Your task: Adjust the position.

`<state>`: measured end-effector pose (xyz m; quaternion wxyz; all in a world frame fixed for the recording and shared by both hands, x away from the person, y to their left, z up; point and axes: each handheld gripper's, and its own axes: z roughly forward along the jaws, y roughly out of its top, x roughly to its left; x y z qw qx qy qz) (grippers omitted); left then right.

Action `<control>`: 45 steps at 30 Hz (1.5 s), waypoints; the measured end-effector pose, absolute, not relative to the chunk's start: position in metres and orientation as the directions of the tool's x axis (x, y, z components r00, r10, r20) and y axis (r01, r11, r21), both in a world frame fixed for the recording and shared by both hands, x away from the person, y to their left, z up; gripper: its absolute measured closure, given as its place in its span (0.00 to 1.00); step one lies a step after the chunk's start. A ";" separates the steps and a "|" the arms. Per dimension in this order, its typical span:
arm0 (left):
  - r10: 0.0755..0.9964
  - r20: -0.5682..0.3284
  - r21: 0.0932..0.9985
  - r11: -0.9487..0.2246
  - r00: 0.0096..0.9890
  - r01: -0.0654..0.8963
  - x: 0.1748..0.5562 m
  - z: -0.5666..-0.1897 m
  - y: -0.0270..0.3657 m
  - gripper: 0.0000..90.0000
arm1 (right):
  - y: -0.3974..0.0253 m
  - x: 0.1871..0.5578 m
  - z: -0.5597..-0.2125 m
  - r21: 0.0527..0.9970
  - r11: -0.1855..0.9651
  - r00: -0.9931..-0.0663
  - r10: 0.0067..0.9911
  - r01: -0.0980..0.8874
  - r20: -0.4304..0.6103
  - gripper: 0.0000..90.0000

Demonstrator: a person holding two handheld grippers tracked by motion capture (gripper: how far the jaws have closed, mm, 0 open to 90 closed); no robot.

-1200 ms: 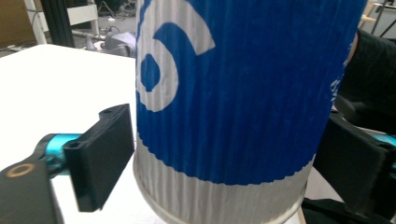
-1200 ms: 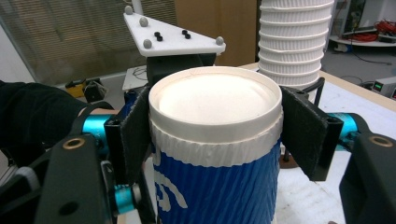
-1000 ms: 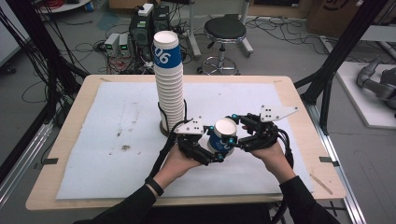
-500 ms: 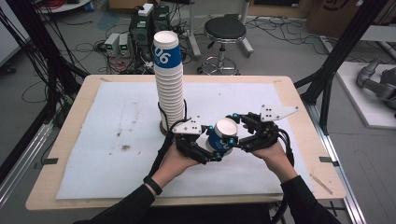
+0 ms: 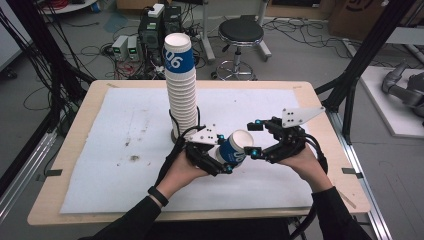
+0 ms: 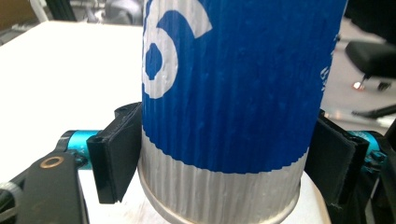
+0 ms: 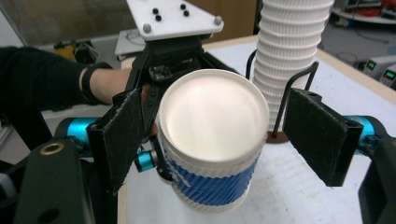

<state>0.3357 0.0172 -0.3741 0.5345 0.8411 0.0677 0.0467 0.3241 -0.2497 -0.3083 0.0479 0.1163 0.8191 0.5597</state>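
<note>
I had the left gripper (image 5: 220,162) clamped on a blue-and-white paper cup (image 5: 233,150), its jaws pressed against both sides of the ribbed wall near the base, as the left gripper view (image 6: 219,163) showed. The cup (image 6: 233,93) ran past the top of that view, so its rim was cut off and only part of a white numeral was readable. From the high view the cup sat tilted above the white table cover (image 5: 100,150), mouth turned toward the right gripper (image 5: 256,144). In the right gripper view (image 7: 212,154) those jaws stood wide on either side of the cup's (image 7: 212,140) open mouth; the left pad looked close to the rim, but I couldn't tell whether it touched. The tall cup stack (image 5: 181,85) stood just behind, its base partly hidden by my left gripper.
</note>
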 end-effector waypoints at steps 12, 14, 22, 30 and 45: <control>0.162 0.033 0.883 -0.466 0.986 0.047 0.334 -0.373 0.015 0.23 | -0.234 0.327 -0.318 0.888 0.425 -0.965 0.252 0.176 0.071 0.24; 0.153 0.041 0.883 -0.467 0.987 0.036 0.334 -0.371 0.016 0.24 | -0.233 0.329 -0.321 0.880 0.432 -0.964 0.251 0.198 0.094 0.26; 0.166 0.041 0.902 -0.431 0.985 0.035 0.334 -0.369 0.019 0.18 | -0.236 0.333 -0.322 0.893 0.401 -0.965 0.235 0.203 0.114 0.33; 0.185 -0.070 0.959 -0.257 0.980 0.117 0.337 -0.374 0.030 0.11 | -0.244 0.334 -0.321 0.920 0.325 -0.963 0.227 0.217 0.146 0.33; 0.127 -0.116 0.986 -0.102 0.985 0.130 0.336 -0.379 0.034 0.18 | -0.248 0.335 -0.321 0.942 0.225 -0.960 0.186 0.249 0.209 0.33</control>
